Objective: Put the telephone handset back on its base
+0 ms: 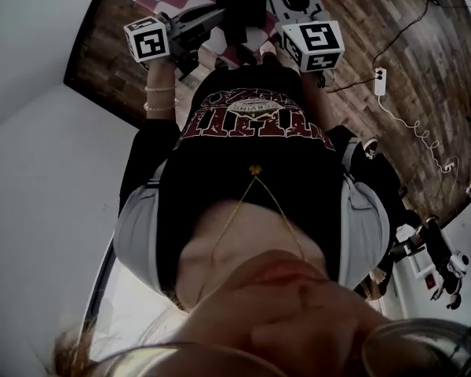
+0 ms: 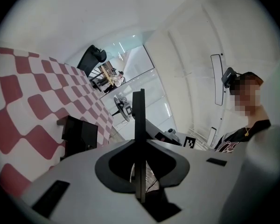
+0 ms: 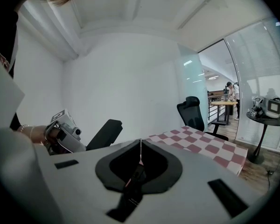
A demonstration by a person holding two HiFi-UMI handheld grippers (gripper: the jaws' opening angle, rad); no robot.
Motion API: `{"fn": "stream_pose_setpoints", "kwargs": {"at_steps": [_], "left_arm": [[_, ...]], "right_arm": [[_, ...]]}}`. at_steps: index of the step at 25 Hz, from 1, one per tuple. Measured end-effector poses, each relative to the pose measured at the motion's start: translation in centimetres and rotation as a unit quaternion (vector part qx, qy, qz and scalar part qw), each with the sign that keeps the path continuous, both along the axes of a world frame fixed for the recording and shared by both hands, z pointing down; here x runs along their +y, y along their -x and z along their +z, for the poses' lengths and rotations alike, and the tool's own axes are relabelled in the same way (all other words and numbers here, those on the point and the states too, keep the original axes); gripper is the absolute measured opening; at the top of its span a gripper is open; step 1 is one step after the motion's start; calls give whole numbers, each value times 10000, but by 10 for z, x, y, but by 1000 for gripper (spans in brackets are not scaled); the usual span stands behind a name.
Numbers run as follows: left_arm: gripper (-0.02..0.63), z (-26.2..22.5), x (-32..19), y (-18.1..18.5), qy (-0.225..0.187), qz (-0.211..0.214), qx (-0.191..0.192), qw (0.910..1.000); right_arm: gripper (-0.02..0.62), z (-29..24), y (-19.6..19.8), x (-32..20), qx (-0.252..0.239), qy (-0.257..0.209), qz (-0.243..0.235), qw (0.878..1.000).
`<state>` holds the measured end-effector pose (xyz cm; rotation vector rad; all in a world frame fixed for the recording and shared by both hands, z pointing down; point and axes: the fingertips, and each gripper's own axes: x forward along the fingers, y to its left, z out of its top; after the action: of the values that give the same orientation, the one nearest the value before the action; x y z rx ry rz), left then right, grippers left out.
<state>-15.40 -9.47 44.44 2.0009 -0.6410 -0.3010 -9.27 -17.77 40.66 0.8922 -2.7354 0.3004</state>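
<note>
Well, L tongs (image 2: pixel 139 99) & R tongs (image 3: pixel 140 144) shut, empty; black boxy unit (image 2: pixel 79 135) on checked table (image 2: pixel 32 101).

From here, my left gripper (image 2: pixel 139 97) sits left of my right gripper (image 3: pixel 140 146), both at the table's (image 3: pixel 210 148) near edge; a chair (image 3: pixel 193 113) stands beyond its far edge.

The left gripper (image 2: pixel 139 94) showed its fingers (image 2: pixel 139 143) edge-on as one thin dark strip, pressed together. At left lay the red-and-white checked worktop (image 2: pixel 23 106), with a black boxy object (image 2: pixel 80 134) at its edge. Beyond the worktop's far end stood a black office chair (image 2: pixel 94 57). A person (image 2: pixel 245 125) in a dark printed shirt was at right.
</note>
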Motion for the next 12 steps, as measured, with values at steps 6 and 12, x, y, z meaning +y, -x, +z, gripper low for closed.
{"fn": "stream_pose_setpoints", "kwargs": {"at_steps": [6,12], "left_arm": [[74,7,-3,1,84,129,-14,9999],[74,21,-6,1,248,292,-50,9993]], "right_arm": [[21,4,-11,5,59,31,259,9996],[21,7,-20,4,76,63,491,9987]]}}
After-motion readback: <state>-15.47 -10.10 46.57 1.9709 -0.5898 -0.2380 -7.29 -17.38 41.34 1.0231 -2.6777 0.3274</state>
